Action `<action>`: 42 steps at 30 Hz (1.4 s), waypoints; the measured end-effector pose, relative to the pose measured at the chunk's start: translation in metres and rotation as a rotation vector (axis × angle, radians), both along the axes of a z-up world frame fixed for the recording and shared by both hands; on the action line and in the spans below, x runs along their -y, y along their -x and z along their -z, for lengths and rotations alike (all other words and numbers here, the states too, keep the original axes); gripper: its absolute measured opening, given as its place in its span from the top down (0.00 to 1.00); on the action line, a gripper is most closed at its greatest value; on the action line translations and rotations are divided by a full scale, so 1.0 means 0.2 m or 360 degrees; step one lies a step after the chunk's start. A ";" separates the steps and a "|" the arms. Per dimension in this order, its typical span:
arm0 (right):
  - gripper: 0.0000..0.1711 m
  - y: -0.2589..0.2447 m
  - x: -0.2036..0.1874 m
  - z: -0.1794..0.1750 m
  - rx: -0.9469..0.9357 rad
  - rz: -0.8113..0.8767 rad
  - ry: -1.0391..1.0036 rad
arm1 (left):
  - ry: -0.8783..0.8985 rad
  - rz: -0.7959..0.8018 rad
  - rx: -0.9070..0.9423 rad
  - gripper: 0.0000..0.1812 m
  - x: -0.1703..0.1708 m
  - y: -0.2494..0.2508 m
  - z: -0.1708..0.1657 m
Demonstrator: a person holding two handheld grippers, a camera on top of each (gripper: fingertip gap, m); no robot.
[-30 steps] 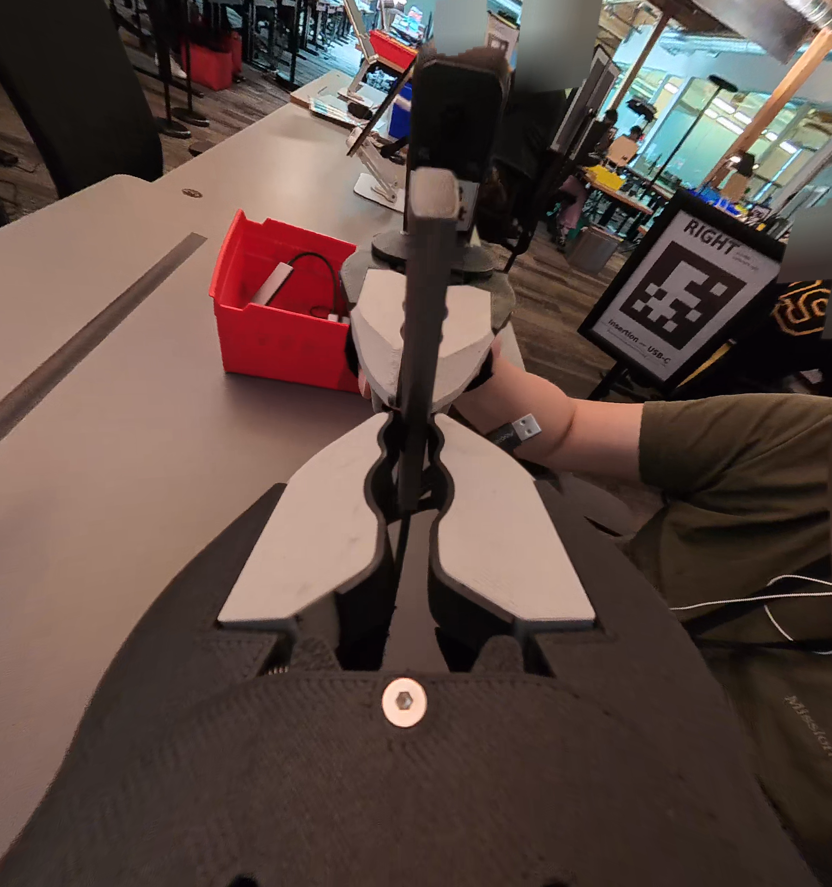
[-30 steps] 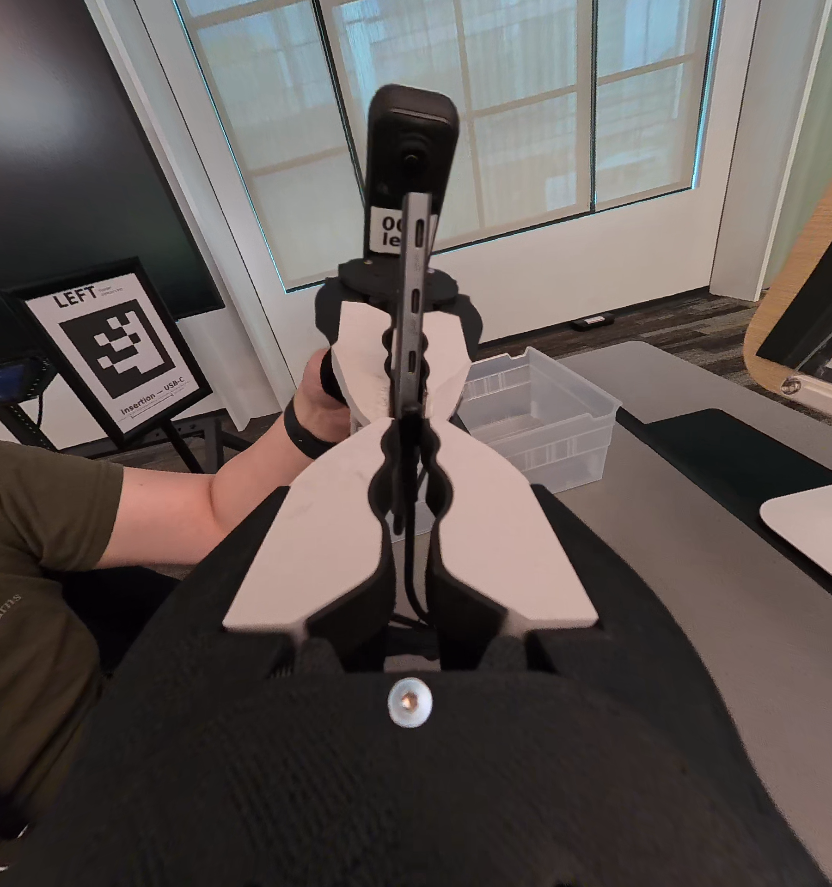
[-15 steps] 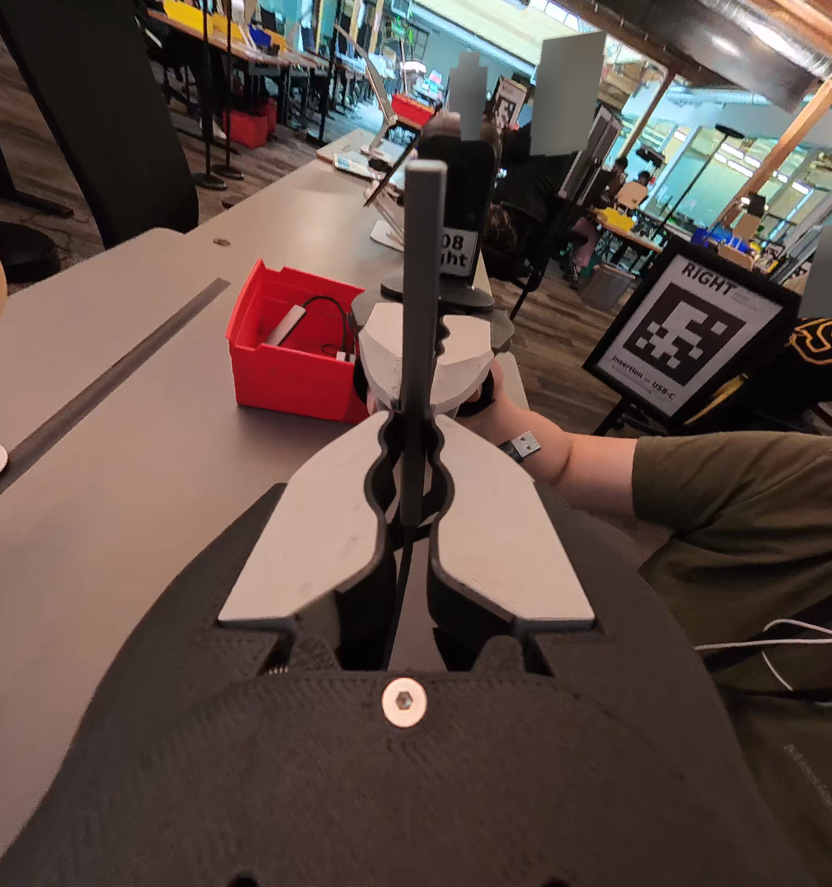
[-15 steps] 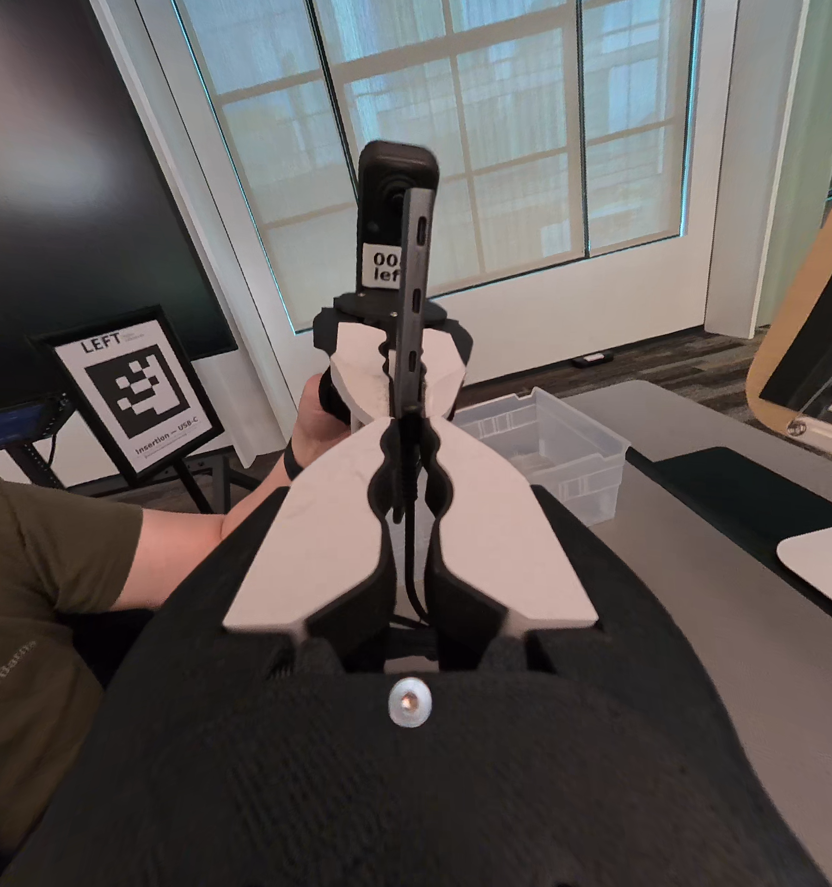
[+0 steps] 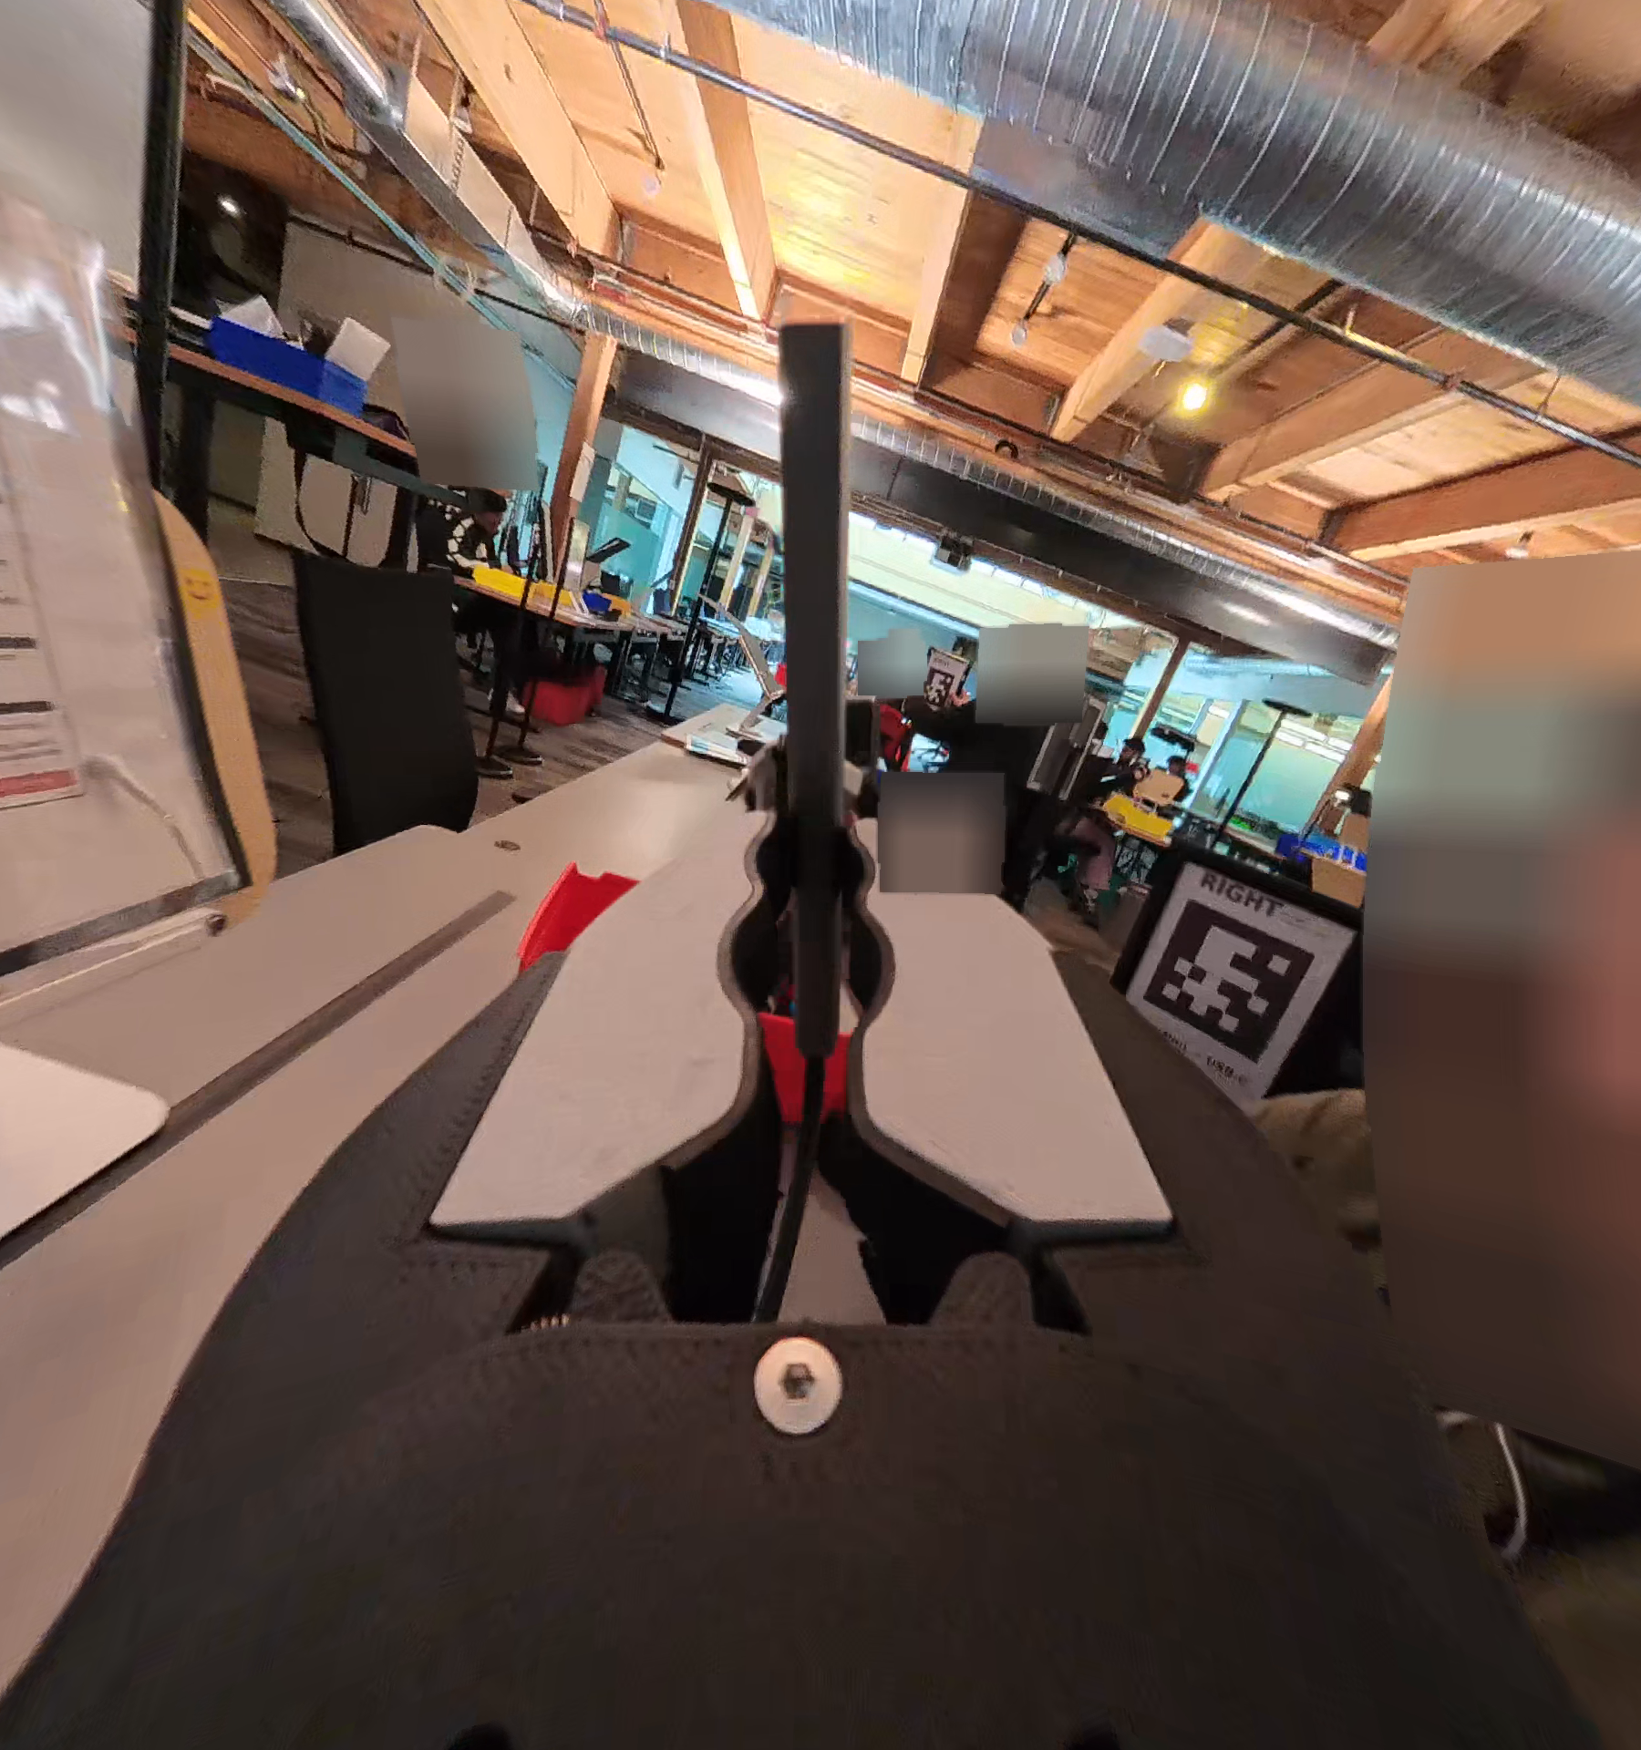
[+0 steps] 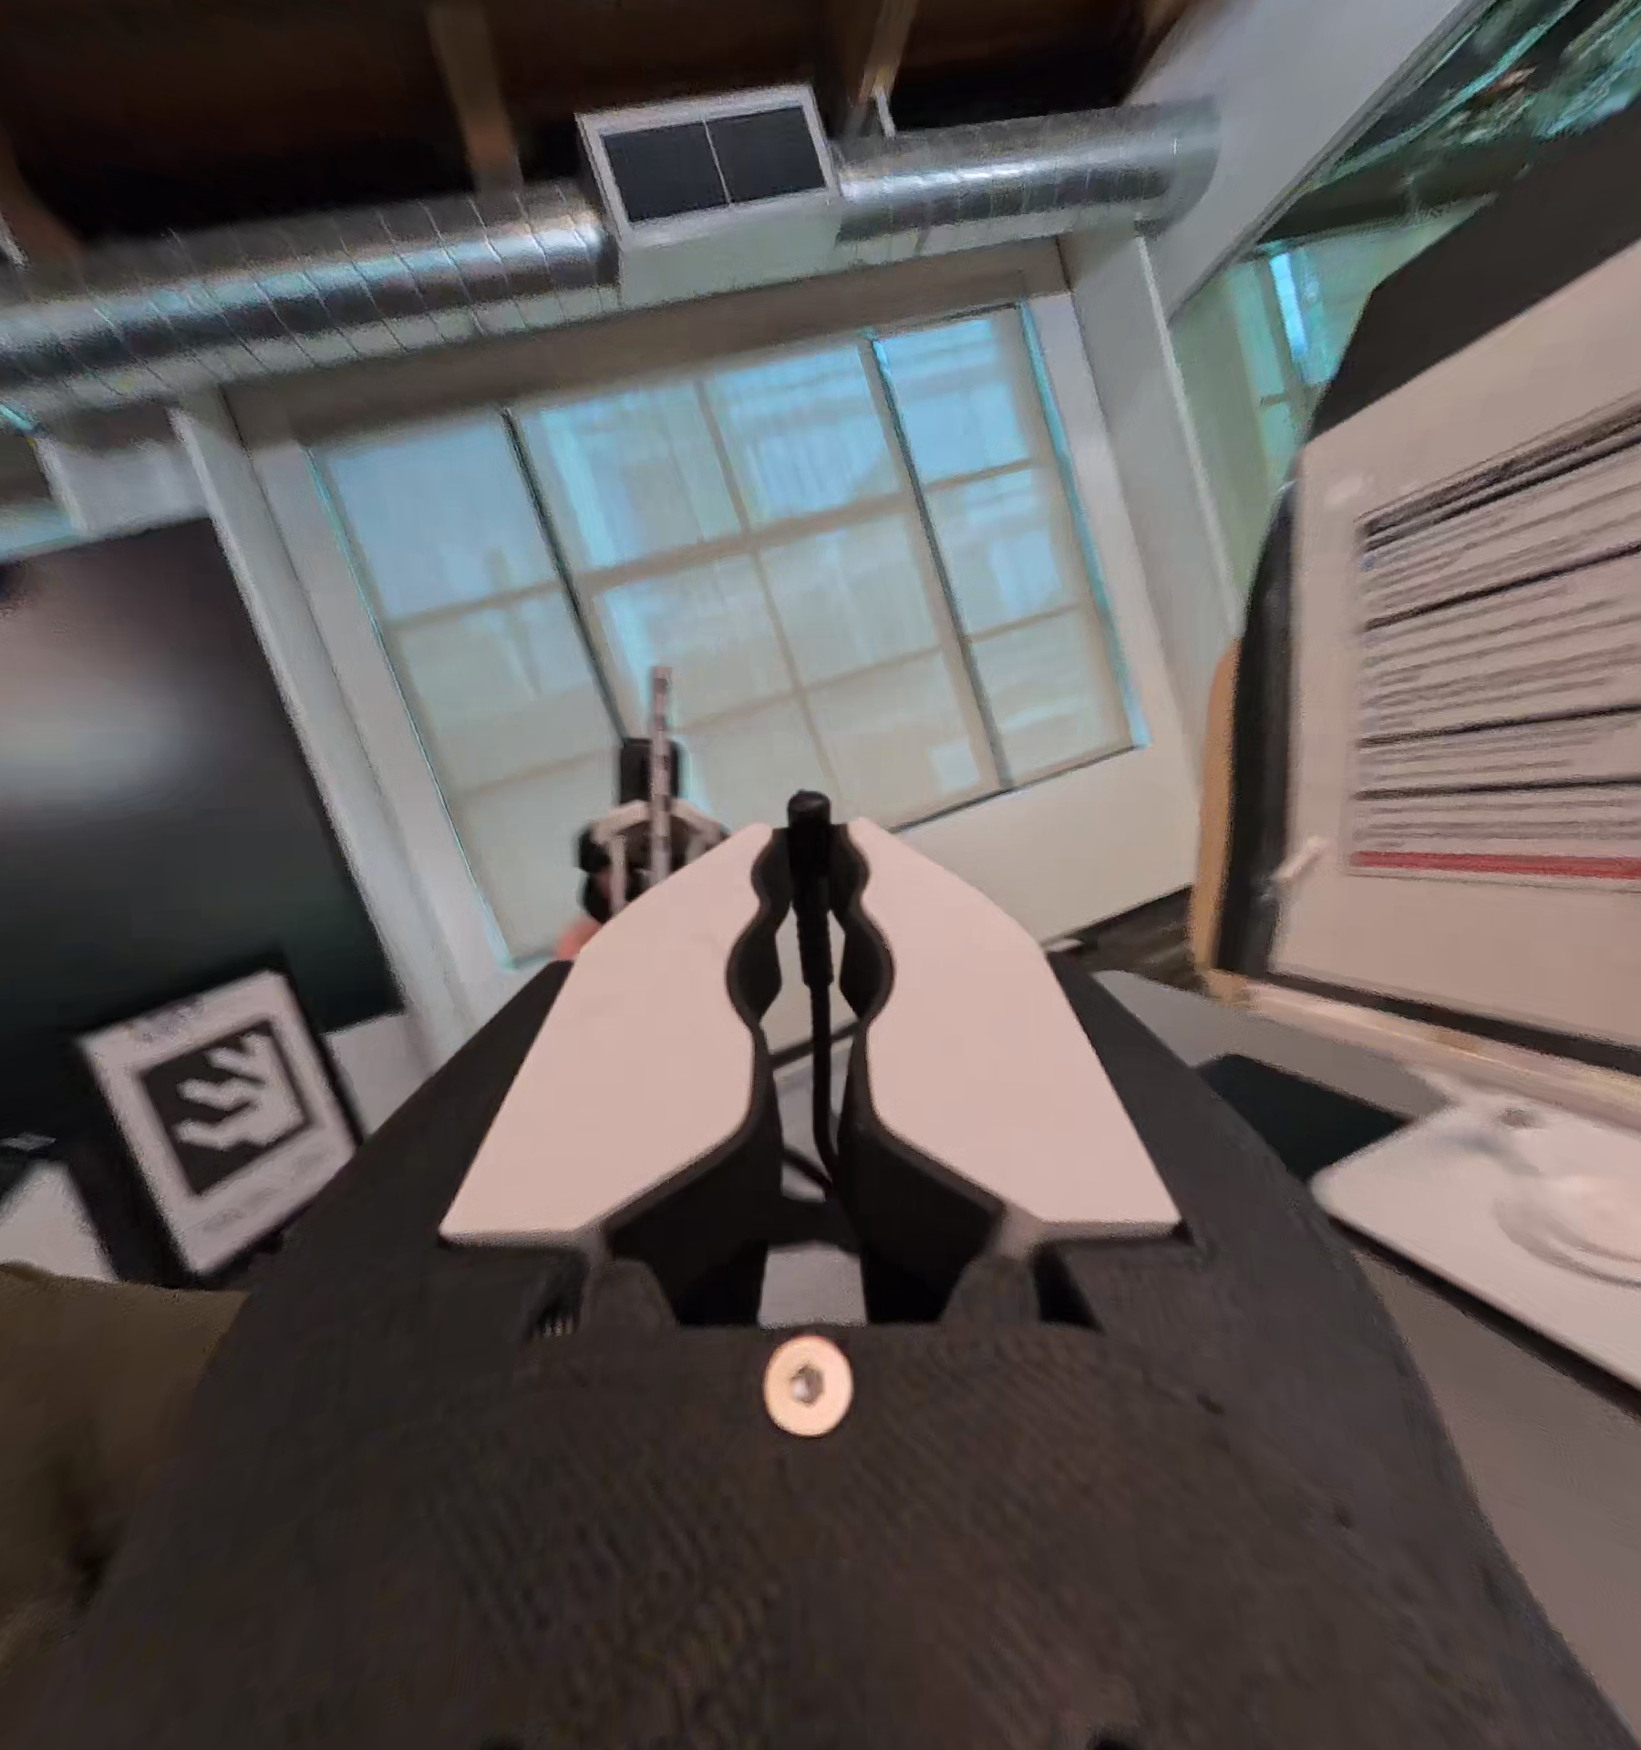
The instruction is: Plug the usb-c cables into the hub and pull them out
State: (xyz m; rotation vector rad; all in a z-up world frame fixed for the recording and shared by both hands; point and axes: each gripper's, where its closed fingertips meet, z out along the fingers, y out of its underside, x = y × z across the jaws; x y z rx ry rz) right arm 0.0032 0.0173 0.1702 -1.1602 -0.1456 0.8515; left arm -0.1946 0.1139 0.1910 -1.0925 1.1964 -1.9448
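My left gripper (image 5: 809, 833) is shut on the thin grey hub (image 5: 809, 568). The hub stands upright out of the jaws, and its own black cable (image 5: 798, 1184) trails back between the fingers. My right gripper (image 6: 809, 833) is shut on the black USB-C plug (image 6: 809, 881), whose tip pokes free just past the fingertips. The plug's cable (image 6: 821, 1070) runs back through the jaws. In the right wrist view the left gripper (image 6: 651, 833) shows farther off with the hub (image 6: 658, 720) still in it, well clear of the plug. Both views are tilted upward and blurred.
A red bin (image 5: 570, 909) sits on the grey table (image 5: 324, 947) behind the left fingers. An upright clear stand with a printed page (image 6: 1508, 710) and a white pad (image 6: 1555, 1222) stand at the table's side. Marker signs (image 5: 1233, 985) (image 6: 220, 1108) stand beyond the table.
The plug has come out of the hub. The two grippers were nose to nose and have drawn apart, each still shut on its own part. Both have tilted upward.
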 end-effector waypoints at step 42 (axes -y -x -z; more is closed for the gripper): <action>0.63 -0.84 0.43 0.76 0.1591 0.0873 0.1422 | -0.0385 0.0358 -0.0566 0.95 0.47 -0.40 0.40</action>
